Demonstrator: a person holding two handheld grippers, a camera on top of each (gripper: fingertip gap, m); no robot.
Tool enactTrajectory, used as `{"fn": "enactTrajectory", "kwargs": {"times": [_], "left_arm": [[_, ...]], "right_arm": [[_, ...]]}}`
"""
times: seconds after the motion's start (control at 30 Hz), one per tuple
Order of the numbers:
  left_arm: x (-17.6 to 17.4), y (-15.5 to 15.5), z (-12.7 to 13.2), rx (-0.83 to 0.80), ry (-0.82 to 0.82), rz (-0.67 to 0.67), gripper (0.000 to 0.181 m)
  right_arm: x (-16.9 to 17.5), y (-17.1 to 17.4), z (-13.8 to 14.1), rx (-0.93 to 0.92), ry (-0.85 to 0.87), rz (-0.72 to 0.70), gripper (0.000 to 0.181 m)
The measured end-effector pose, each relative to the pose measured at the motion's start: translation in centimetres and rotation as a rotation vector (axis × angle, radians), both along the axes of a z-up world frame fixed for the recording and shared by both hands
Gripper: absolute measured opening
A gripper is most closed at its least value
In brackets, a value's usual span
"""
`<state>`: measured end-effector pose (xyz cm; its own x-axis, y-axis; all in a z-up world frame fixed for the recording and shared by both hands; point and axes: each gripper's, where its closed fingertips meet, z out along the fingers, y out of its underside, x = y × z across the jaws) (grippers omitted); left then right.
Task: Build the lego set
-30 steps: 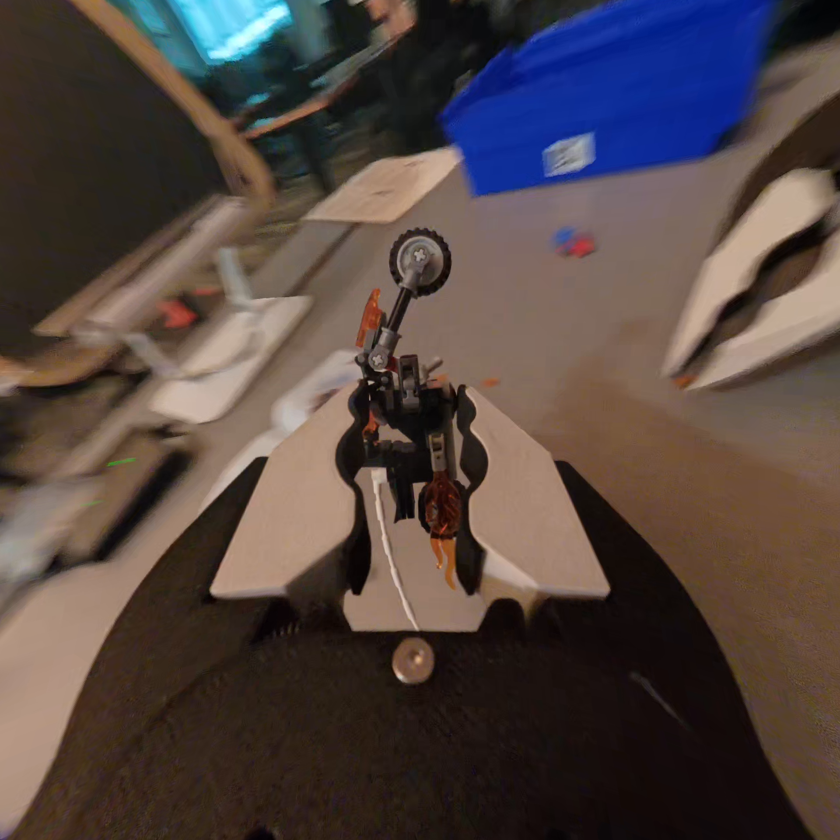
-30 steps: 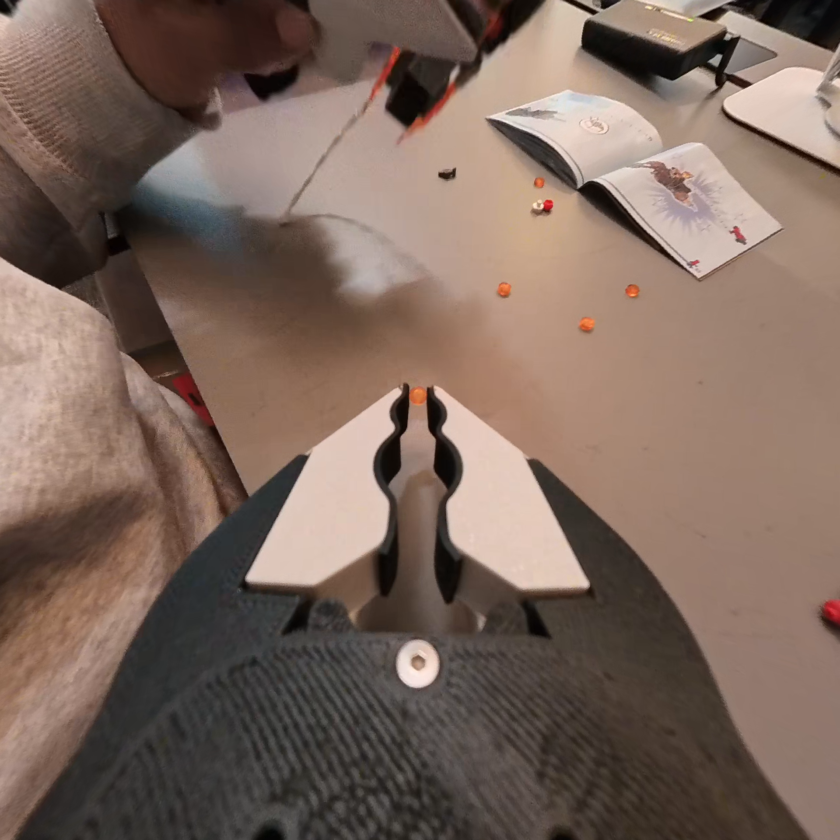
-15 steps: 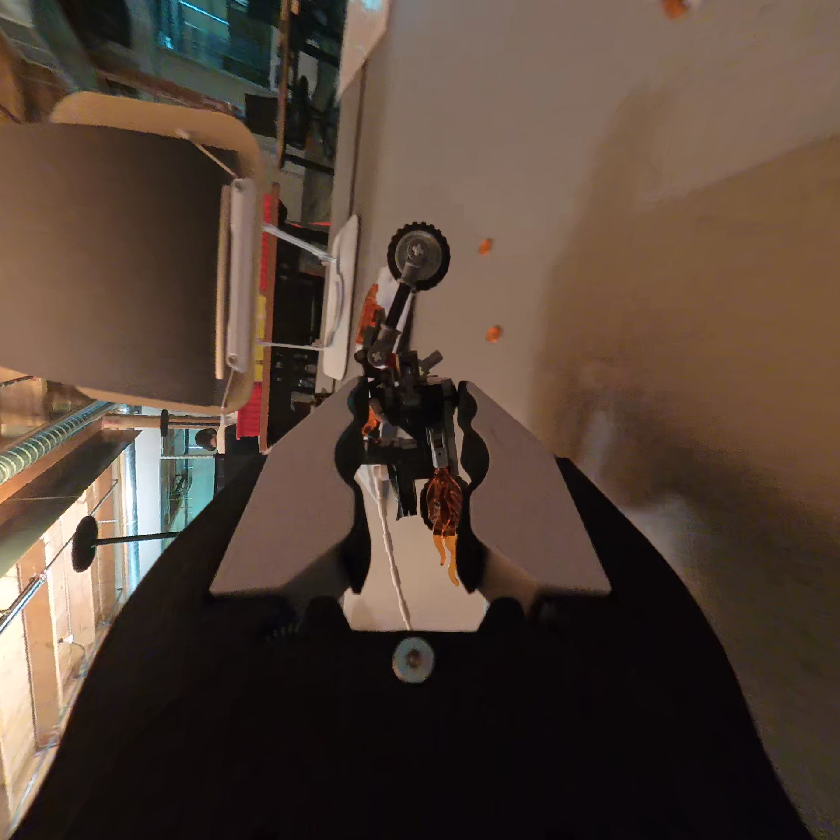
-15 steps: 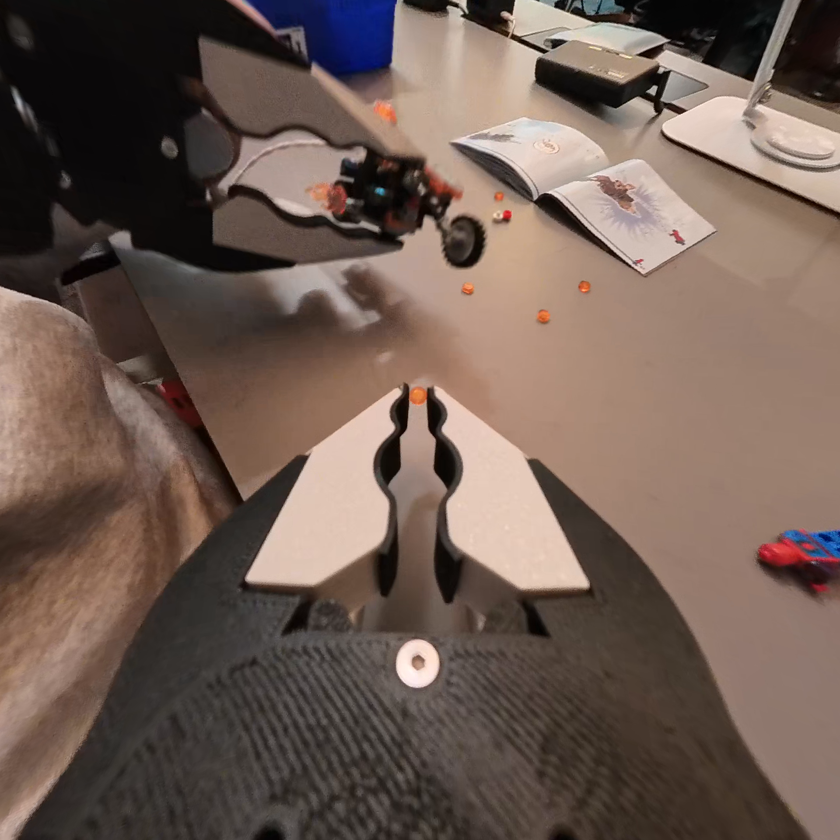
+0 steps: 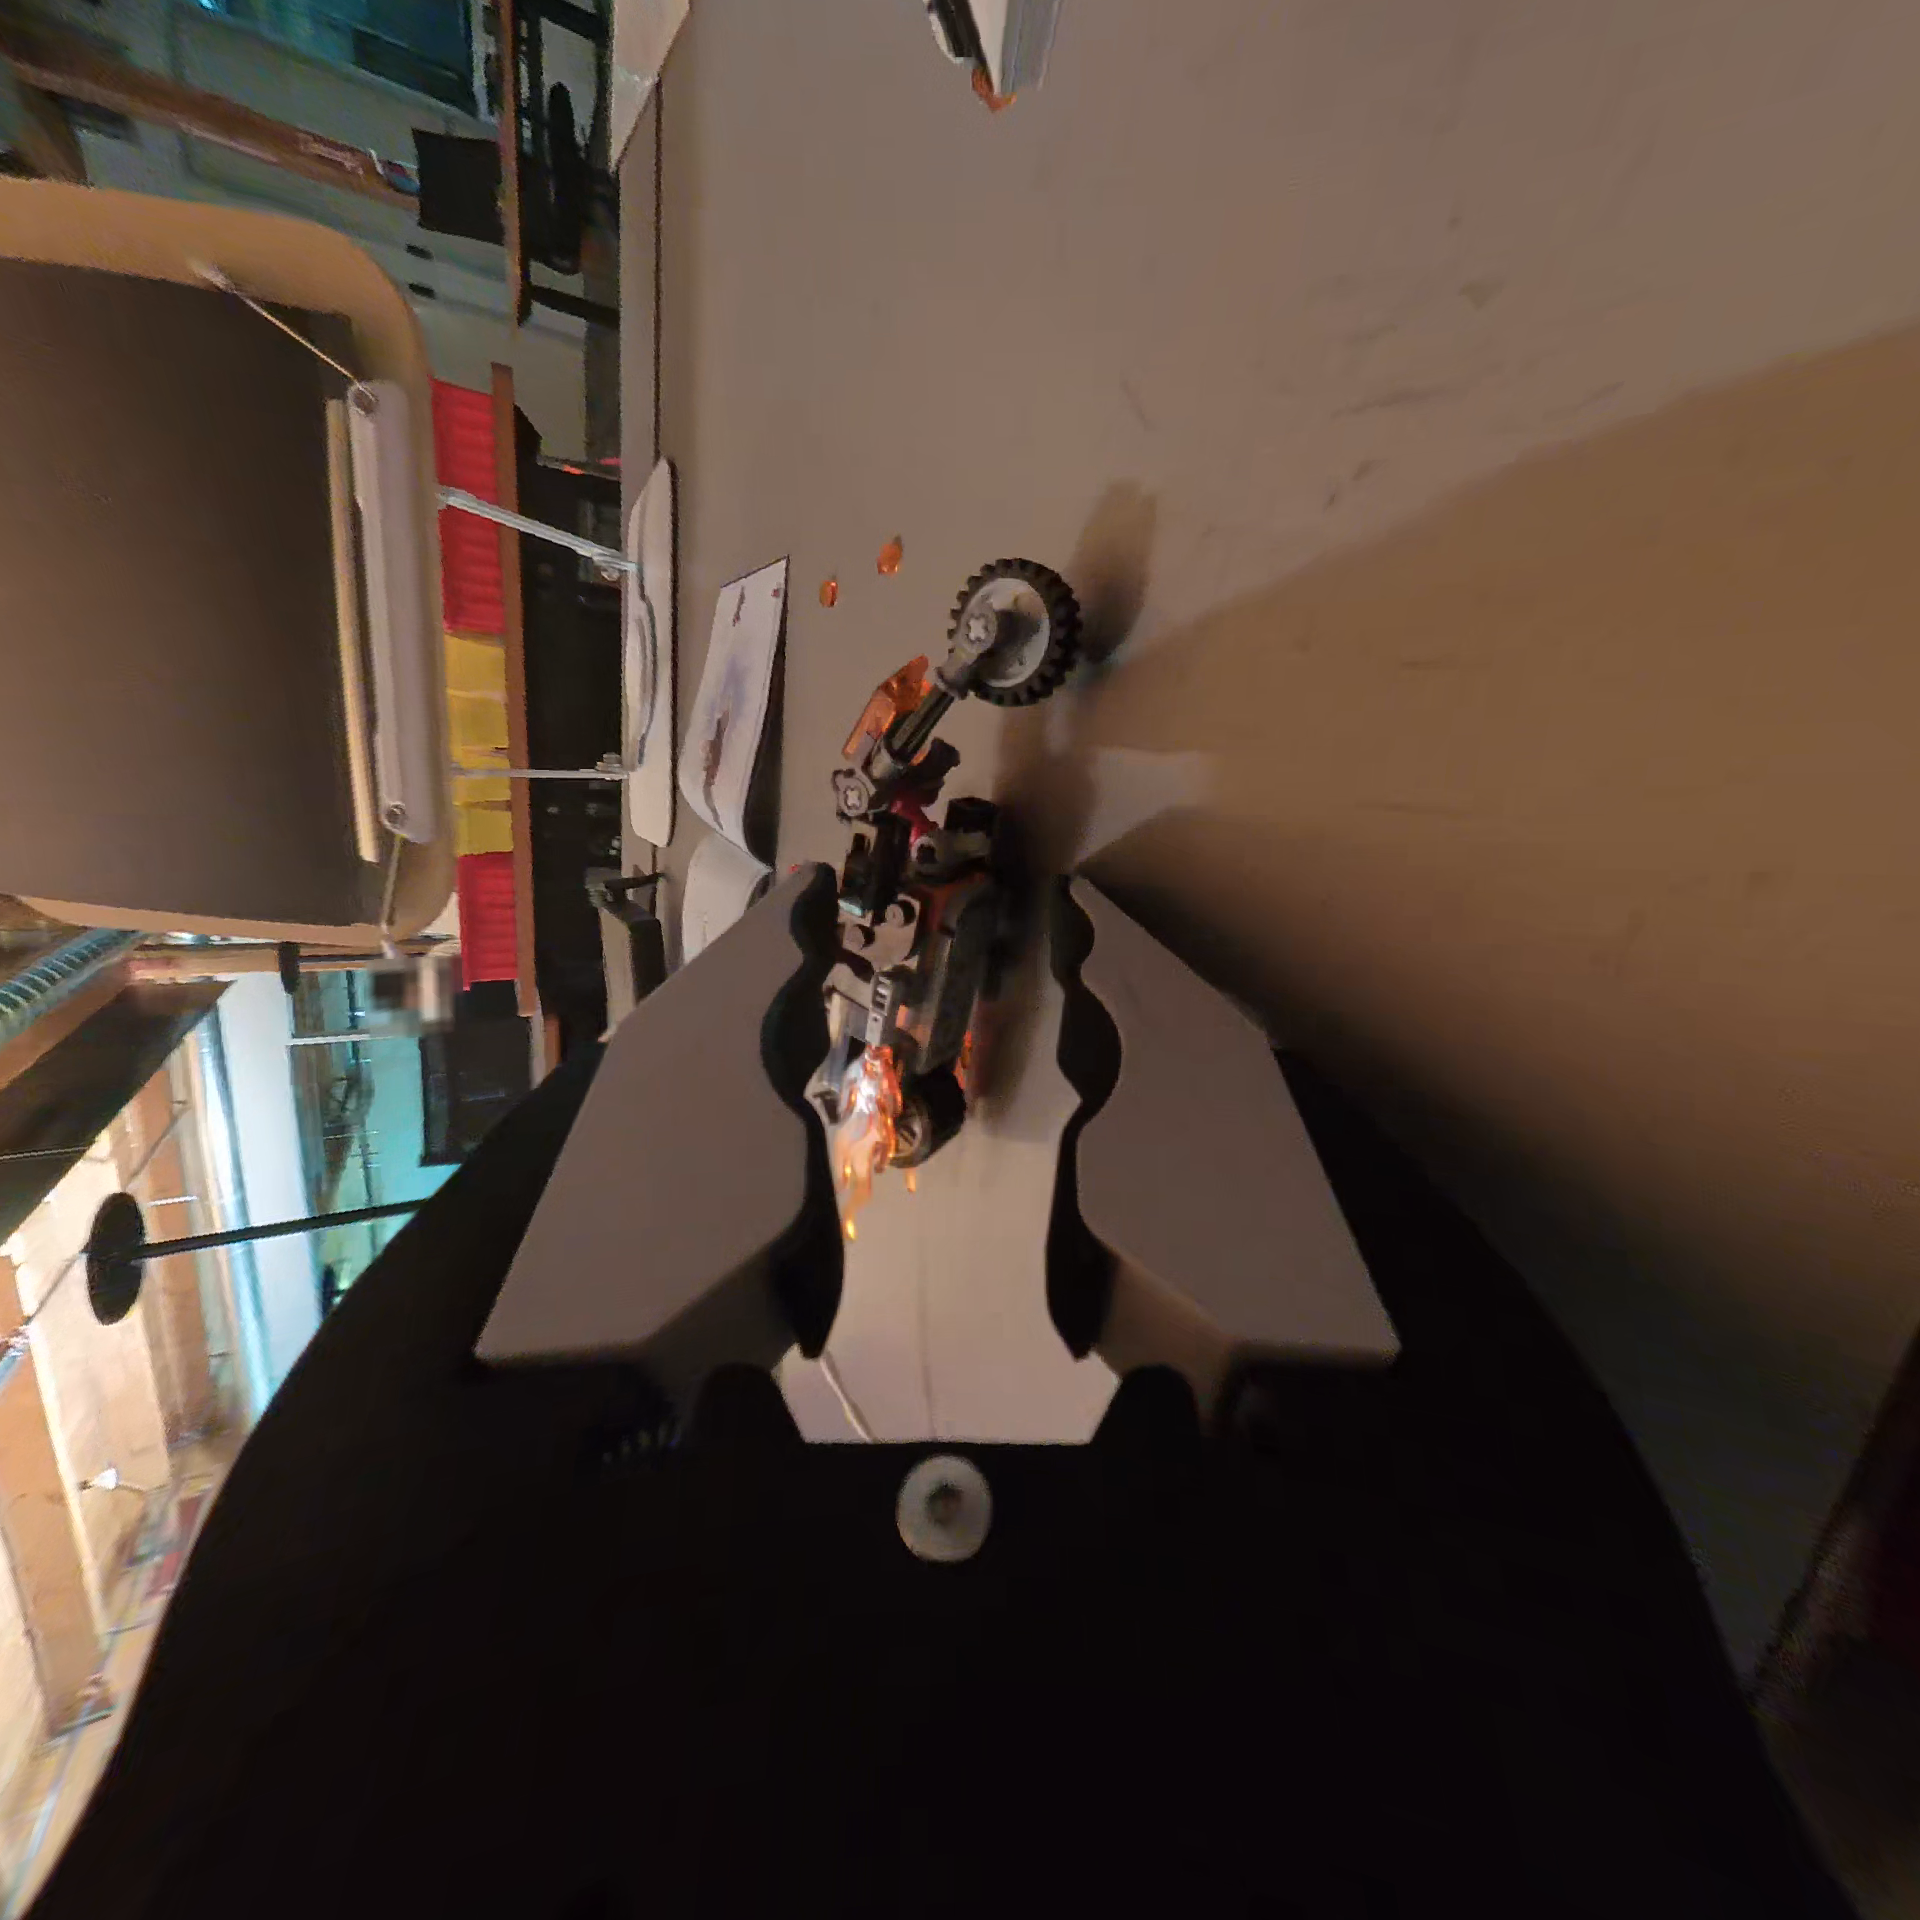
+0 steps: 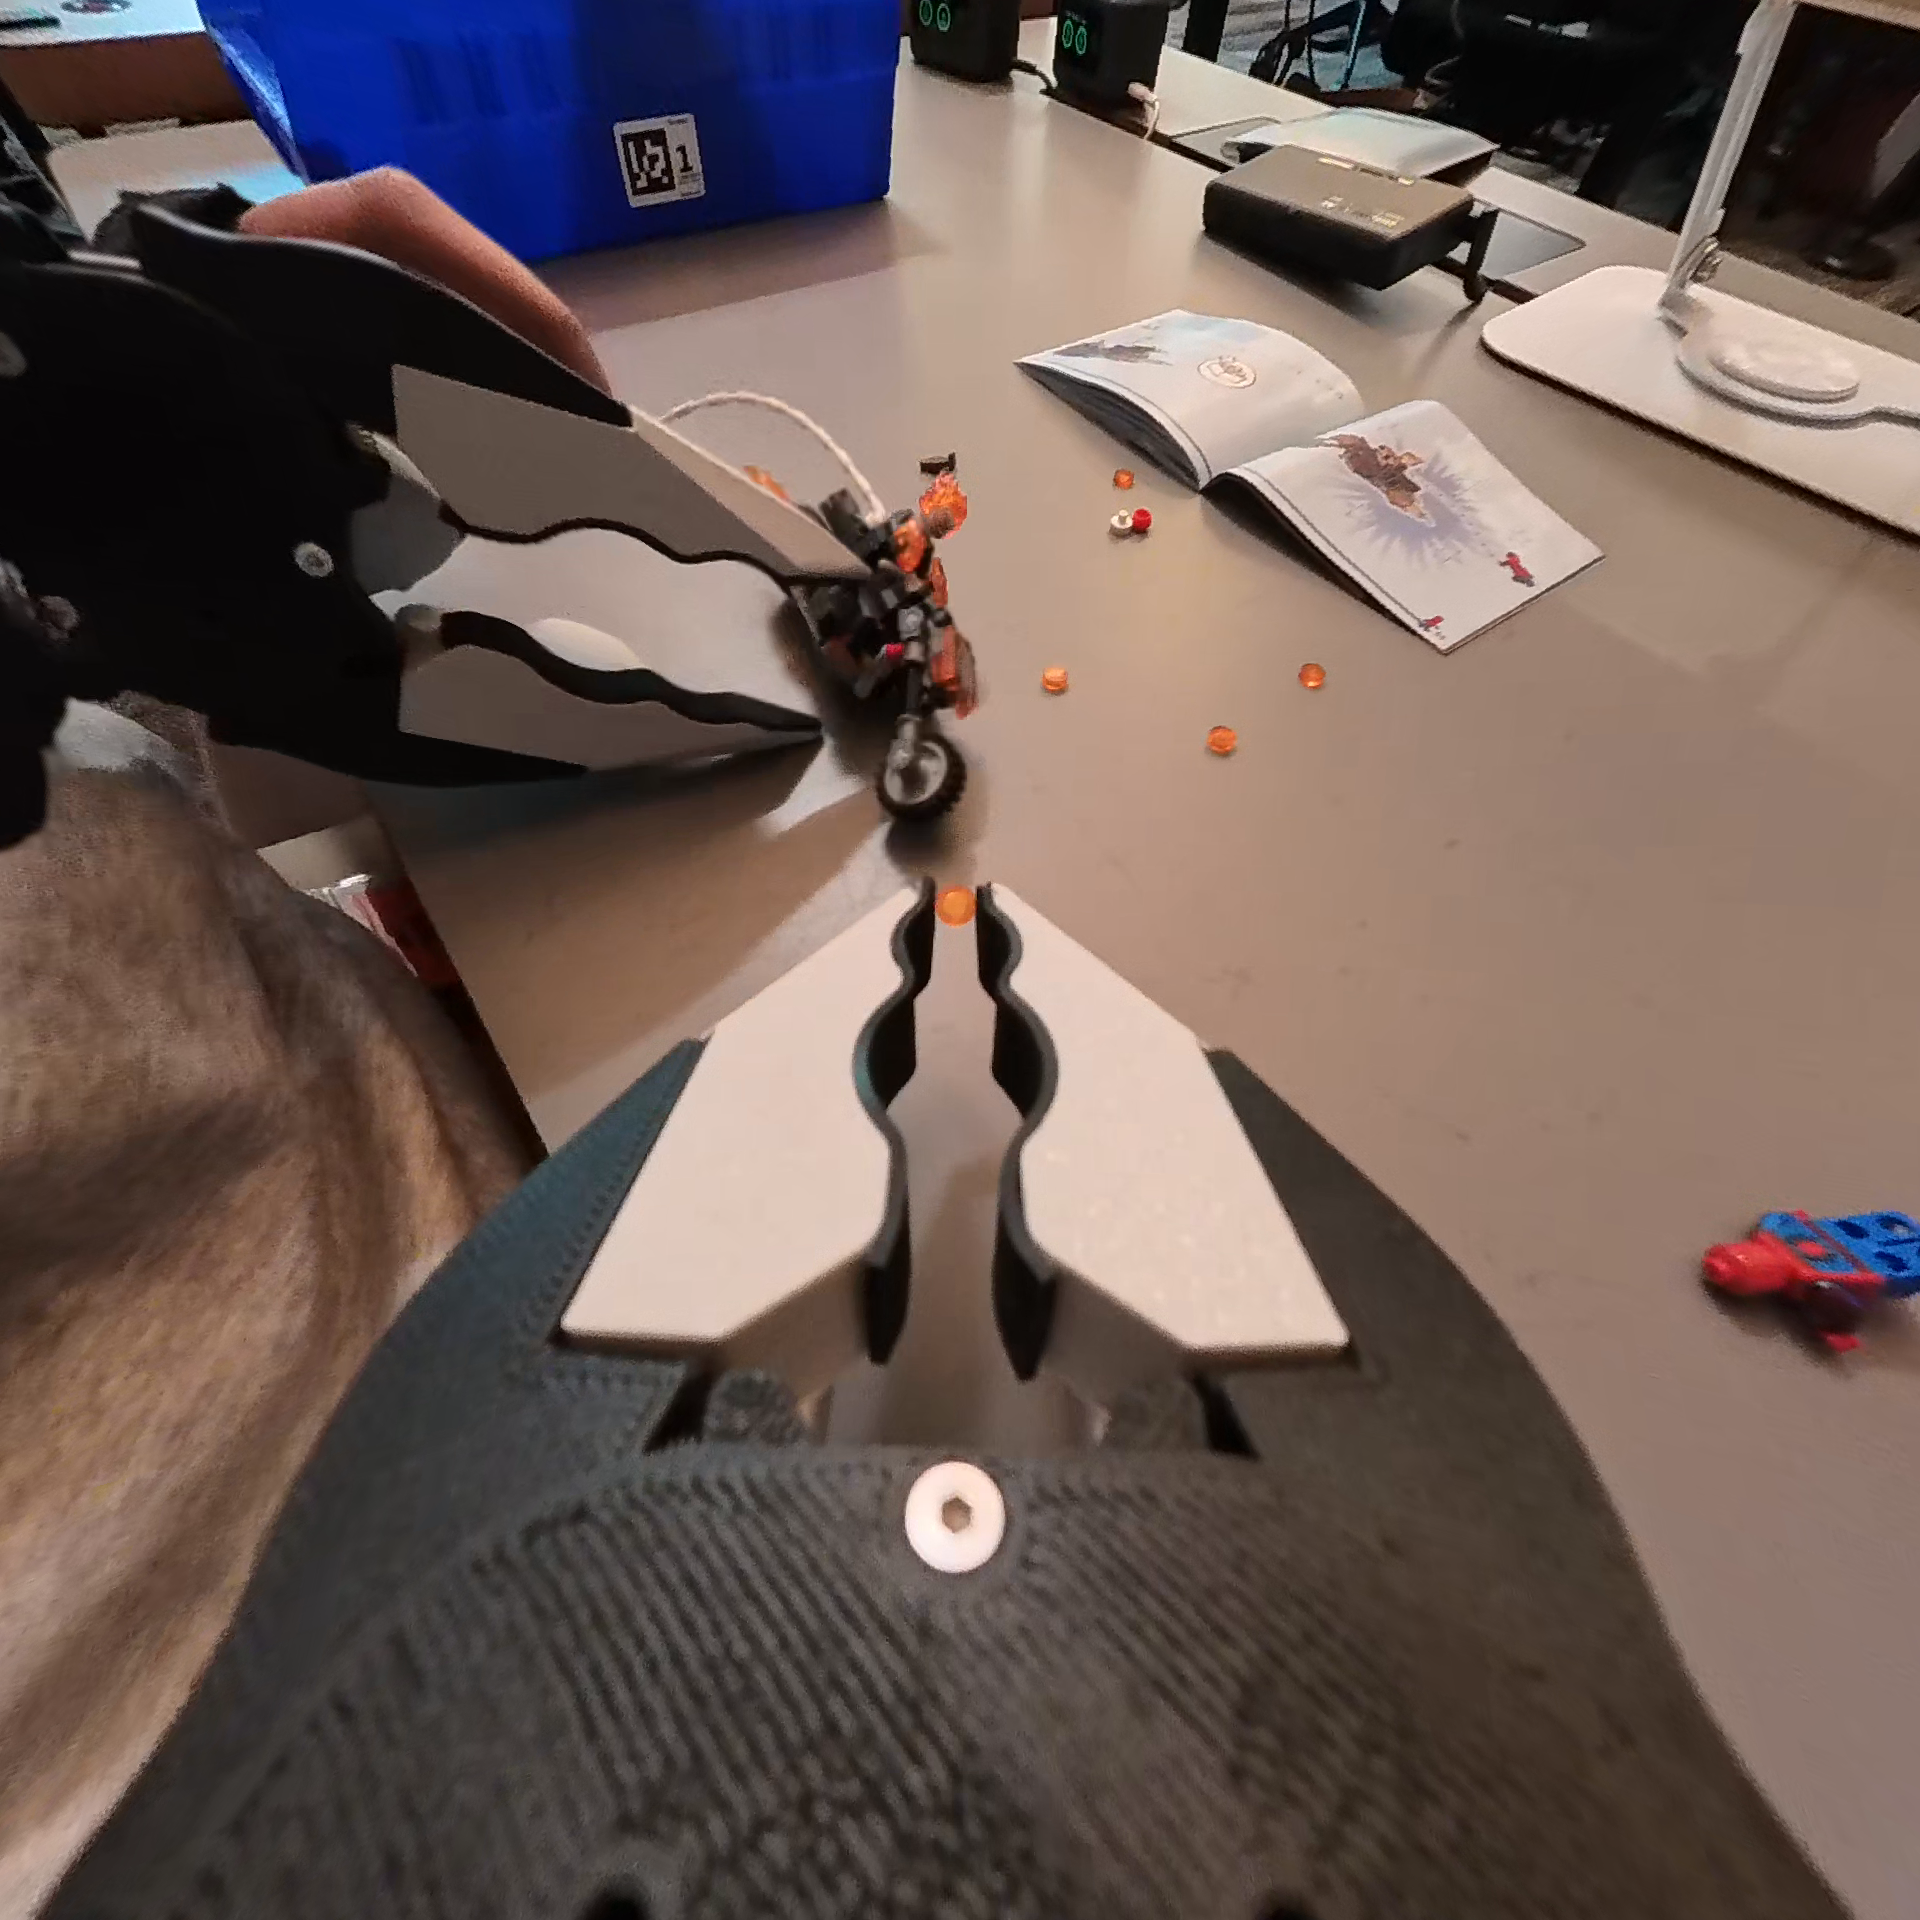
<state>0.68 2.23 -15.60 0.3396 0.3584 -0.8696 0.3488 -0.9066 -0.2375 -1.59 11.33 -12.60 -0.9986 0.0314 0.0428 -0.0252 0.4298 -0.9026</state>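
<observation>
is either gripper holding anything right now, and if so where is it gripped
The right gripper pinches a small orange stud at its tips. The left gripper is open around the lego motorcycle, which stands on the table.

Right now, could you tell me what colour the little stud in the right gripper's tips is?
Orange, see-through stud; clearest in the right wrist view.

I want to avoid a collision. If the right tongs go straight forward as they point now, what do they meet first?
Probably the black front wheel of the small black-and-orange lego motorcycle, just ahead of the right tongs, which pinch a tiny orange round stud; depth is unclear.
</observation>
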Motion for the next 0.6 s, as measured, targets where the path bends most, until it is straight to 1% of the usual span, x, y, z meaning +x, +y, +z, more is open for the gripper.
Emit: {"fn": "enactTrajectory", "kwargs": {"times": [0.2, 0.3, 0.43, 0.5, 0.53, 0.6], "left_arm": [[0.7, -0.3, 0.6, 0.119, -0.01, 0.054, 0.046], [1.2, -0.5, 1.1, 0.218, -0.007, 0.086, 0.05], [1.9, -0.3, 2.2, 0.38, 0.012, 0.114, 0.05], [2.2, 0.6, 2.8, 0.552, 0.006, 0.108, 0.048], [2.2, 1.3, 3.1, 0.674, -0.004, 0.097, 0.047], [2.3, 3.4, 4.1, 0.993, -0.053, 0.05, 0.043]], "right_arm": [[0.0, 0.1, 0.4, -0.023, -0.001, 0.003, 0.005], [0.3, 0.0, 0.7, -0.045, -0.007, 0.014, 0.005], [1.3, -0.5, 1.7, -0.103, 0.008, 0.062, 0.005], [1.9, -1.0, 2.3, -0.14, 0.042, 0.09, 0.005], [2.3, -1.2, 2.6, -0.158, 0.066, 0.103, 0.005], [3.1, -1.7, 3.4, -0.197, 0.135, 0.129, 0.005]]}}
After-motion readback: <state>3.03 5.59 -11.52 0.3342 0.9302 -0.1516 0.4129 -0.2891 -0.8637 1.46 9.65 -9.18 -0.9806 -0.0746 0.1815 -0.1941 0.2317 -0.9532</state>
